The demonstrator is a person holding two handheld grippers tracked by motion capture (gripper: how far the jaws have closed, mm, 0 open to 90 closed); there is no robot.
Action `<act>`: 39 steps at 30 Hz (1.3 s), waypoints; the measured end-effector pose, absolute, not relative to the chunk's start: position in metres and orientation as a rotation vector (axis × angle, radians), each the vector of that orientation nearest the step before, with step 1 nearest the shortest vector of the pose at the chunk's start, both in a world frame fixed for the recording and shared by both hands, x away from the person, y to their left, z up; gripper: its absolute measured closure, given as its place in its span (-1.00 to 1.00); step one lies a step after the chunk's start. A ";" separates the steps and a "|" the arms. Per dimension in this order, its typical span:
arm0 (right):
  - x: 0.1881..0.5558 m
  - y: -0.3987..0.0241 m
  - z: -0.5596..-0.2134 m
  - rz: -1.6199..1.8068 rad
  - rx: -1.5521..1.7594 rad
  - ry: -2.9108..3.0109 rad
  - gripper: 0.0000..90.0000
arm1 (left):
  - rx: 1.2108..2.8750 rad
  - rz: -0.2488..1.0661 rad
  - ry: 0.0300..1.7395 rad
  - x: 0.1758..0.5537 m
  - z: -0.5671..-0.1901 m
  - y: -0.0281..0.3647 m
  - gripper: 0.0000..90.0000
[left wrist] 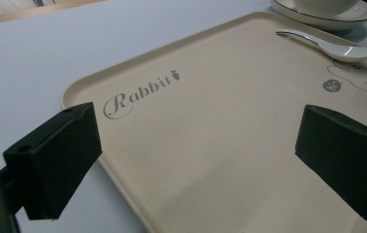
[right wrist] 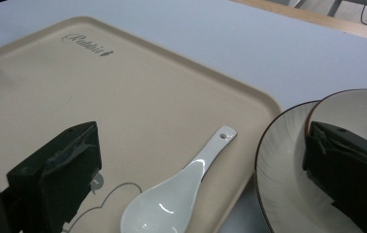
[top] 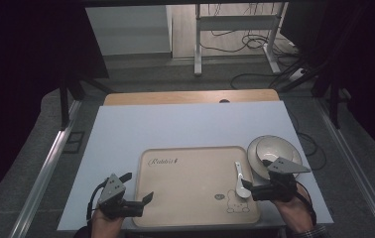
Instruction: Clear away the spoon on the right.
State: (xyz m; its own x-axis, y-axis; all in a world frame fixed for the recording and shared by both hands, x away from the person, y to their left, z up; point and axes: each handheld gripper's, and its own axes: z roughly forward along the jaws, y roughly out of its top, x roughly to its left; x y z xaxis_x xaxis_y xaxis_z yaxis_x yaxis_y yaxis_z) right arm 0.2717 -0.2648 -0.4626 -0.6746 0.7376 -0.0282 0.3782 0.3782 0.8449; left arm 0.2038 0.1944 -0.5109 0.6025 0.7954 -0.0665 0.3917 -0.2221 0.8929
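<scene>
My left gripper point(top: 138, 201) rests at the tray's point(top: 185, 198) near-left corner, jaws spread, one over the desk point(top: 175, 124) and one over the tray, pinching nothing. The spoon point(top: 241, 179) lies free on the tray by its right edge, bowl toward me, so its placement looks done. The bowl point(top: 275, 149) sits in its plate point(top: 256, 166) on the desk, just beside the tray's far-right corner; moving them appears to remain. My right gripper point(top: 255, 191) hovers over the tray's right edge, jaws spread wide and empty, aimed across the spoon
</scene>
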 end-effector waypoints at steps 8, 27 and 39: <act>0.265 -0.275 -0.460 1.252 0.989 2.189 -1.00 | 1.831 0.513 0.960 0.204 -0.511 0.195 -0.95; 0.247 -0.303 -0.473 1.228 1.048 2.124 -1.00 | 1.832 0.518 0.961 0.204 -0.511 0.195 -0.95; 0.244 -0.308 -0.489 1.116 1.069 2.141 -1.00 | 1.833 0.524 0.962 0.204 -0.512 0.196 -0.95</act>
